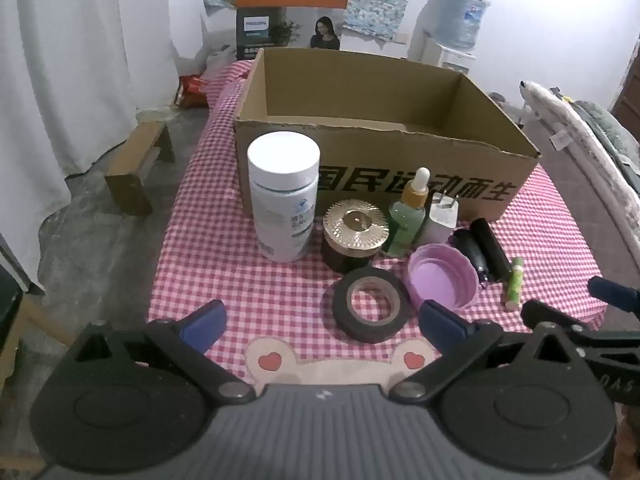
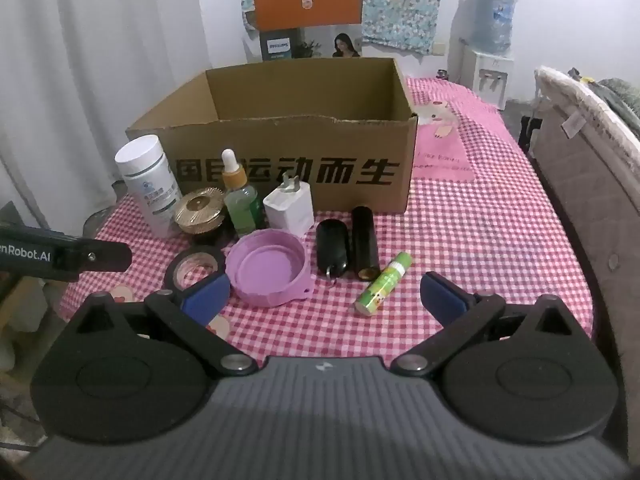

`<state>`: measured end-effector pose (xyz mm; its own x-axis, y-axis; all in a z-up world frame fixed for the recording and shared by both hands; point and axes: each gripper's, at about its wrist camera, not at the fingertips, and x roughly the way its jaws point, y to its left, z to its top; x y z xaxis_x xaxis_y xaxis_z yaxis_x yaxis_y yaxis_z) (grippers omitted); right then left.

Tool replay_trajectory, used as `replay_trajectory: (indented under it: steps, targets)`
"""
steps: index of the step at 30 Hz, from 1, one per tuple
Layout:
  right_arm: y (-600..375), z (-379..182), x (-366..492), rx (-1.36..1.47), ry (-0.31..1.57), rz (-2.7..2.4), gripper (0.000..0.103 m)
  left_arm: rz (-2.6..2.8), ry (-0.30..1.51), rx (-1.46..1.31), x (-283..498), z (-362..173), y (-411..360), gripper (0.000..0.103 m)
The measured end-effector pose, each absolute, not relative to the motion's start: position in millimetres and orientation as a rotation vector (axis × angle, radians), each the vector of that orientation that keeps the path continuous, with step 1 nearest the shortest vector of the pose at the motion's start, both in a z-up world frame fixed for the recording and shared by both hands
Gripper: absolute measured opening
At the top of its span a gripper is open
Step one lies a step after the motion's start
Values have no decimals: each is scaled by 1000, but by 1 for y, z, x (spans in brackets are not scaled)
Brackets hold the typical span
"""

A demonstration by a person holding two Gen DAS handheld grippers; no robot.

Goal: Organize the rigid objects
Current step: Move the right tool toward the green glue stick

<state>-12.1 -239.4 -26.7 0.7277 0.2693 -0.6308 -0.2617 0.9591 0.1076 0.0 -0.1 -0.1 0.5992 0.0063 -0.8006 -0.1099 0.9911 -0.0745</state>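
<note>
The box stands open-topped at the back of the table, its floor hidden behind the near wall, and nothing is yet gripped, so the step in hand looks like the first pick. The left gripper hangs with its jaws wide apart and nothing between them, just short of the tape; the right gripper is likewise spread wide, with only cloth between its pads. I would clear the tall items first: the white bottle at the left end, taken around its body below the cap and kept upright, since it stands just beside the gold-lidded jar and a tilt could knock it. Next the dropper and the charger, which crowd each other against the box wall (come straight down, not sideways). The purple lid lies hollow side up; pinch its rim. The two black cylinders and the green tube lie flat and may roll, so close across their width. The table wears a pink checked cloth with a bear patch; behind are white curtains, a water dispenser and an orange carton.
</note>
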Motion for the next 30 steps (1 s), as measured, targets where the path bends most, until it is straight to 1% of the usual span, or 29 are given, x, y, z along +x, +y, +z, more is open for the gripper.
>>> replay_trajectory:
  steps: [9, 13, 14, 30]
  targets:
    - [-241, -15, 5, -37, 666, 273, 102, 50, 941, -133, 9, -6, 2, 103]
    - [-249, -8, 21, -15, 690, 305, 102, 101, 932, -147, 3, -3, 6, 103]
    - [-246, -8, 14, -20, 671, 305, 102, 108, 930, -147, 3, -3, 6, 103]
    - [-236, -15, 8, -4, 704, 329, 102, 141, 933, -63, 2, -5, 1, 103]
